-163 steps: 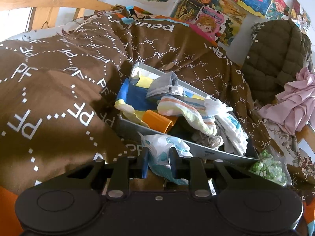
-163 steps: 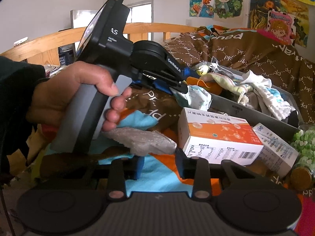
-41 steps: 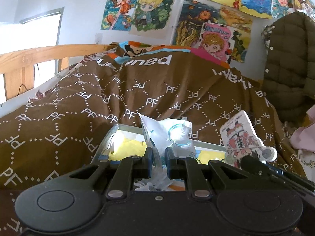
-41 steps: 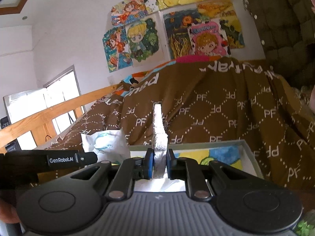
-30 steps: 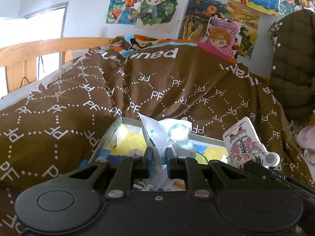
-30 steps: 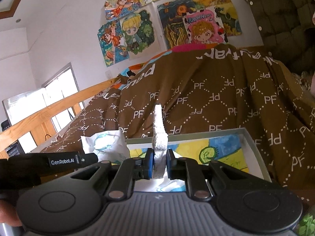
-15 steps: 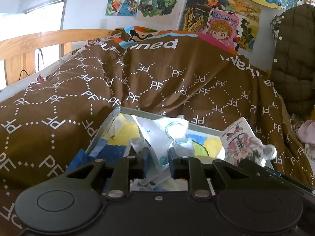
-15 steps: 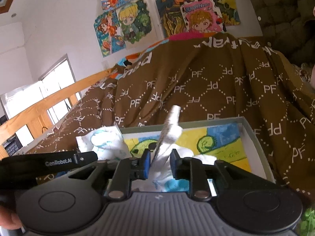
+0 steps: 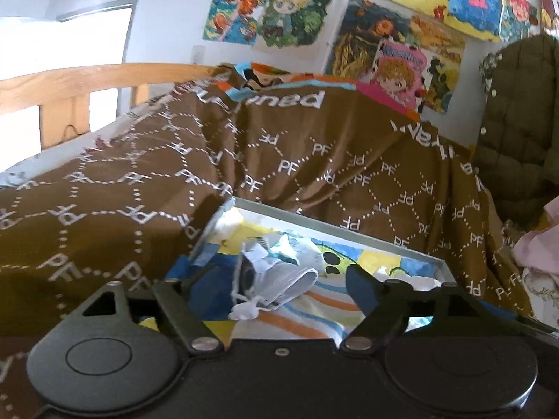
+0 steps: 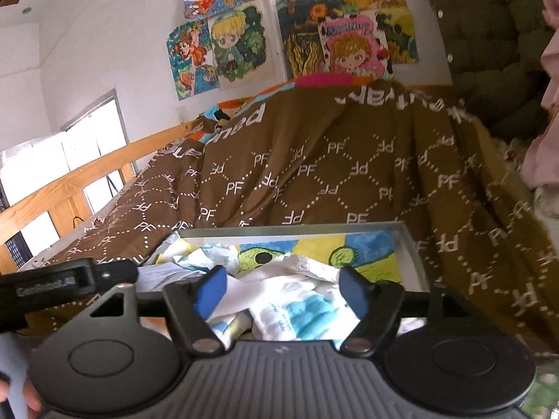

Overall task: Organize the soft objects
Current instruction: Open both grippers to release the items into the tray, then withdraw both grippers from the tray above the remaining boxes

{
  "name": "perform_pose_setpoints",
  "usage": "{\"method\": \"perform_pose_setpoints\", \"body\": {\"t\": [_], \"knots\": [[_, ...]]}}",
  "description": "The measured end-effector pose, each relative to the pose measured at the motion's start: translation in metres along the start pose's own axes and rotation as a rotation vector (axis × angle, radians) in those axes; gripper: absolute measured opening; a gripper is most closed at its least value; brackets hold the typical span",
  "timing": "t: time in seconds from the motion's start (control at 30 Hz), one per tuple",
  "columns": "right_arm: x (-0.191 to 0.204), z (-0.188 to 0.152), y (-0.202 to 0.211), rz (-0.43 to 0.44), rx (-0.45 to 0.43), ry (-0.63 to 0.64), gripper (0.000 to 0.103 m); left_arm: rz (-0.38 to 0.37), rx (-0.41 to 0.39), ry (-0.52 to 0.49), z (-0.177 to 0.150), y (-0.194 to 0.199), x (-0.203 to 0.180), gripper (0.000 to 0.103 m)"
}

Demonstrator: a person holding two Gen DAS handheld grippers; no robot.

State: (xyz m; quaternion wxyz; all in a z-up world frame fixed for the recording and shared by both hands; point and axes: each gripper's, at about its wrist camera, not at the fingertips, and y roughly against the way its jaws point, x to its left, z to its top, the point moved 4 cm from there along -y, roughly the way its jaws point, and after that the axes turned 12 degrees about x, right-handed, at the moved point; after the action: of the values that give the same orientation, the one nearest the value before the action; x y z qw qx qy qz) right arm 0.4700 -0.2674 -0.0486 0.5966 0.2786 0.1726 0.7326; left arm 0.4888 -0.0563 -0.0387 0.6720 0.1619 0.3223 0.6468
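A grey box [image 9: 335,225] lies on the brown bedspread, holding several soft cloths over a yellow and blue cartoon lining. My left gripper [image 9: 276,284] is open just above the box, with a crumpled white and blue cloth [image 9: 279,276] lying loose between its fingers. A striped towel [image 9: 314,314] lies beneath. My right gripper [image 10: 279,289] is open over the same box [image 10: 408,244], above white and blue cloths [image 10: 293,303]. The left gripper's arm [image 10: 70,279] shows at the left of the right wrist view.
The brown "PF" bedspread [image 9: 139,188] rises behind the box. A wooden bed rail [image 9: 70,80] runs at the left. An olive padded jacket [image 9: 517,122] and pink cloth [image 9: 538,241] hang at the right. Cartoon posters [image 9: 384,35] cover the wall.
Both grippers have opened. The white and blue cloth has dropped from the left gripper and the flat plush piece from the right gripper, both into the box.
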Motion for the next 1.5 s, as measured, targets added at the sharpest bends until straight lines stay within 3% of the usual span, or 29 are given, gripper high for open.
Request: {"method": "perform_pose_setpoints", "body": {"t": [0.23, 0.4, 0.83, 1.23, 1.5], "knots": [[0.010, -0.018, 0.053, -0.050, -0.019, 0.066, 0.097, -0.040, -0.062, 0.017, -0.016, 0.057, 0.014, 0.102], [0.024, -0.036, 0.085, -0.077, -0.039, 0.088, 0.103, -0.070, -0.078, -0.029, -0.038, 0.093, 0.017, 0.102], [0.055, -0.089, 0.140, -0.086, -0.035, 0.113, 0.103, -0.006, -0.119, -0.118, -0.107, 0.165, 0.047, 0.102], [0.068, -0.139, 0.171, -0.094, 0.014, 0.102, 0.103, 0.000, -0.087, -0.166, -0.151, 0.189, 0.068, 0.102], [0.071, -0.159, 0.184, -0.122, 0.023, 0.094, 0.103, -0.039, -0.093, -0.116, -0.161, 0.195, 0.082, 0.102]]}}
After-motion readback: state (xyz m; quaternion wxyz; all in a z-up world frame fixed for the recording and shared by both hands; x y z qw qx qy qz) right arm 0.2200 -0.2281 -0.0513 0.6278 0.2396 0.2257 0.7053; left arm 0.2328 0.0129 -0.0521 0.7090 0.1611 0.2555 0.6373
